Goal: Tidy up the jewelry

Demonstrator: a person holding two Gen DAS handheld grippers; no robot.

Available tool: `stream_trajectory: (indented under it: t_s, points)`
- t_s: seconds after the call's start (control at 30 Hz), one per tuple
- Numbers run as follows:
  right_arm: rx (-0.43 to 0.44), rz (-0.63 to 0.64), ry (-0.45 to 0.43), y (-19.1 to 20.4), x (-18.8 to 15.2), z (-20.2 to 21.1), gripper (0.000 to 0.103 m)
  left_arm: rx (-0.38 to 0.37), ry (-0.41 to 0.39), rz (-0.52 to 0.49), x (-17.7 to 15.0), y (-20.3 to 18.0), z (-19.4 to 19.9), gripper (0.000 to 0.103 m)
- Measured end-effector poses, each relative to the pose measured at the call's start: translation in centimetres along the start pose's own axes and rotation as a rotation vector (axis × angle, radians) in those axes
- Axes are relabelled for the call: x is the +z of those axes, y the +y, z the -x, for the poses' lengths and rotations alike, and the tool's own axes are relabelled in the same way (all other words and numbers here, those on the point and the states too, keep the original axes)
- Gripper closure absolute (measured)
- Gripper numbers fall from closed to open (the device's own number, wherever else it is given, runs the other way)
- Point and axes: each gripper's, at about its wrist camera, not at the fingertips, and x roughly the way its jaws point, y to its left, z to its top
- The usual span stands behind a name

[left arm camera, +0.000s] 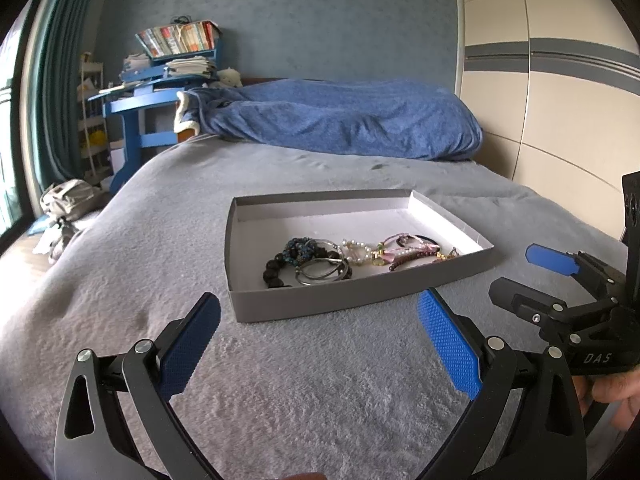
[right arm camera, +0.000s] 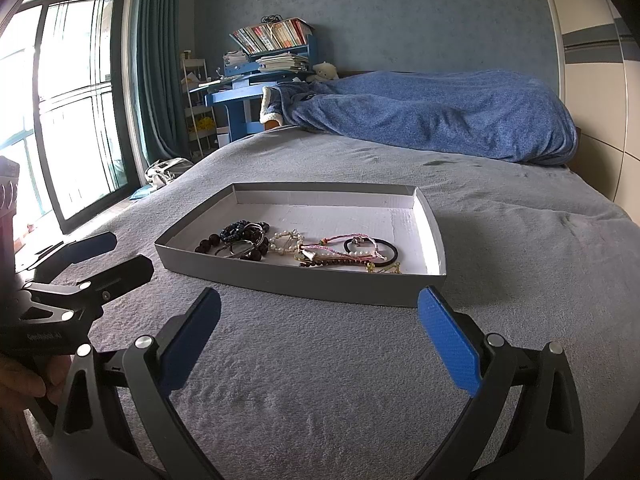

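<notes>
While I hold both tools low over the grey bedspread (left arm camera: 304, 384), my left gripper (left arm camera: 320, 344) stands spread wide with nothing between its blue pads, and my right gripper (right arm camera: 320, 340) is just as wide and bare. At the centre of each frame a shallow grey tray (right arm camera: 304, 284) lies on the cover, holding the jewelry: dark bead bracelets (right arm camera: 224, 240) and silver bangles (left arm camera: 322, 270) toward its left, a pearl bracelet (right arm camera: 286, 242) mid-tray, pink cords (right arm camera: 344, 250) and a black hair tie (right arm camera: 390, 256) toward its right.
</notes>
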Motion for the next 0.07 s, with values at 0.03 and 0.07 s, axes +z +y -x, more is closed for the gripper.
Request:
stream_trajectory:
  t_s: [0.03, 0.07]
  points:
    - [-0.001, 0.000, 0.001, 0.00, 0.00, 0.00, 0.006, 0.000, 0.000, 0.000, 0.01, 0.00, -0.01, 0.005]
    - [-0.001, 0.000, 0.001, 0.00, 0.00, 0.01, 0.006, 0.000, 0.000, 0.000, 0.05, 0.03, 0.03, 0.005]
